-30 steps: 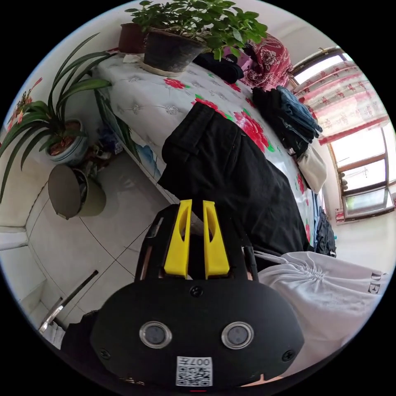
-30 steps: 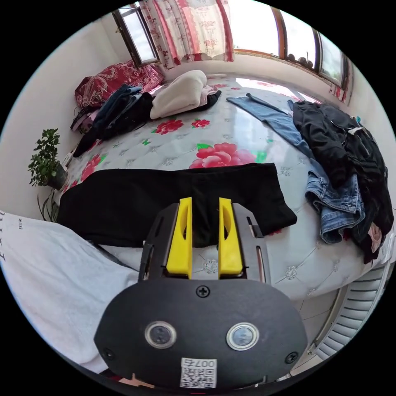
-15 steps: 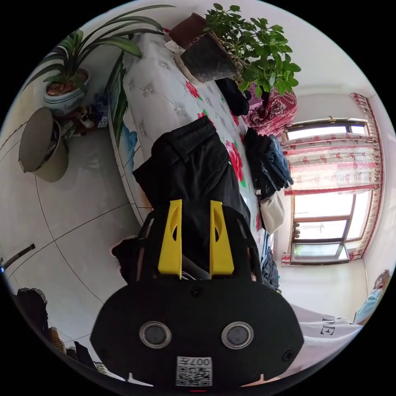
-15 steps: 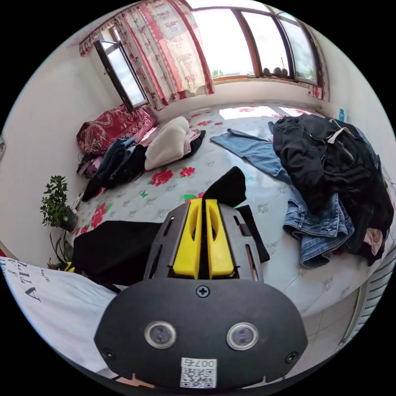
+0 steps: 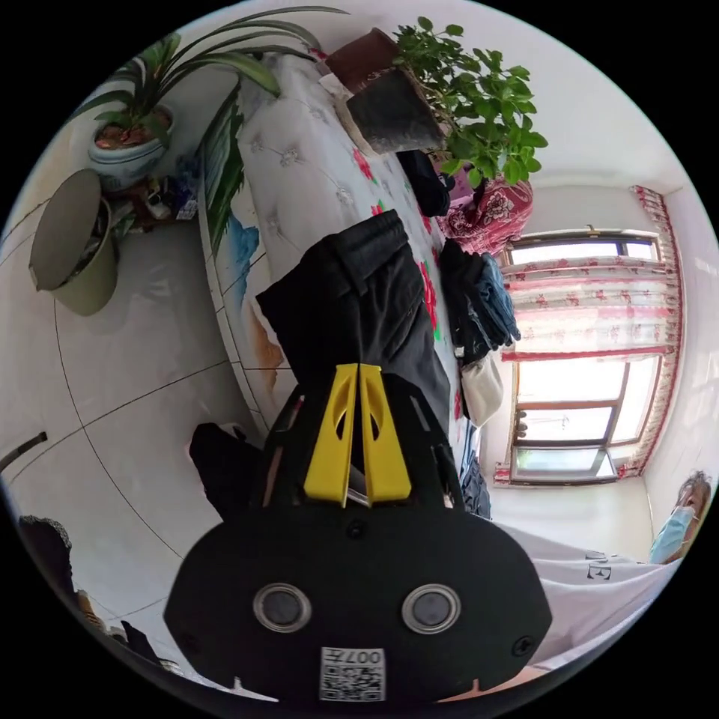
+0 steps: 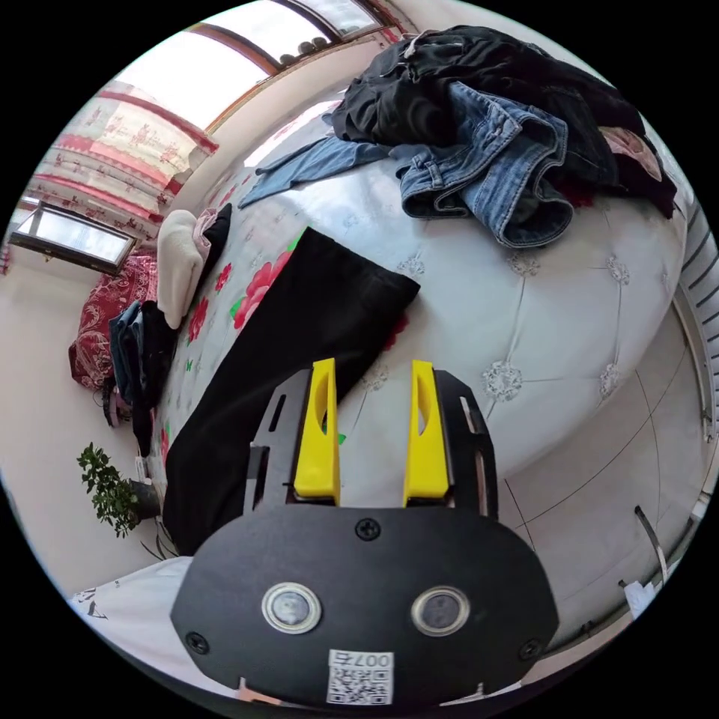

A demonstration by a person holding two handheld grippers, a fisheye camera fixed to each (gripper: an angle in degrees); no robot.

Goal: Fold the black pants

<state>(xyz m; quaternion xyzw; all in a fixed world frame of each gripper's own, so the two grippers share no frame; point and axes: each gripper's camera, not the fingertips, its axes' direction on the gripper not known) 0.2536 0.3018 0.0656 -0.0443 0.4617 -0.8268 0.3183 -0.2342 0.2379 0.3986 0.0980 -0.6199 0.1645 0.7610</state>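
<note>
Bed (image 6: 569,314) with white tufted cover, red flower print. Black pants (image 6: 292,352) lie flat along its near edge, waistband end hanging over the edge in the left gripper view. Beyond the pants' leg end: heap of blue jeans (image 6: 487,165) and dark clothes (image 6: 479,75). Behind the pants: cream garment (image 6: 178,262), dark folded stack (image 6: 138,352), red patterned bundle (image 6: 101,329). Potted plant (image 5: 419,97) stands on the bed past the waistband.

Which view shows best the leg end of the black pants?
The right gripper view: the pants lie long on the bed, their leg end flat and unhidden. The left gripper view shows the waist part, partly behind the left tool.
</note>
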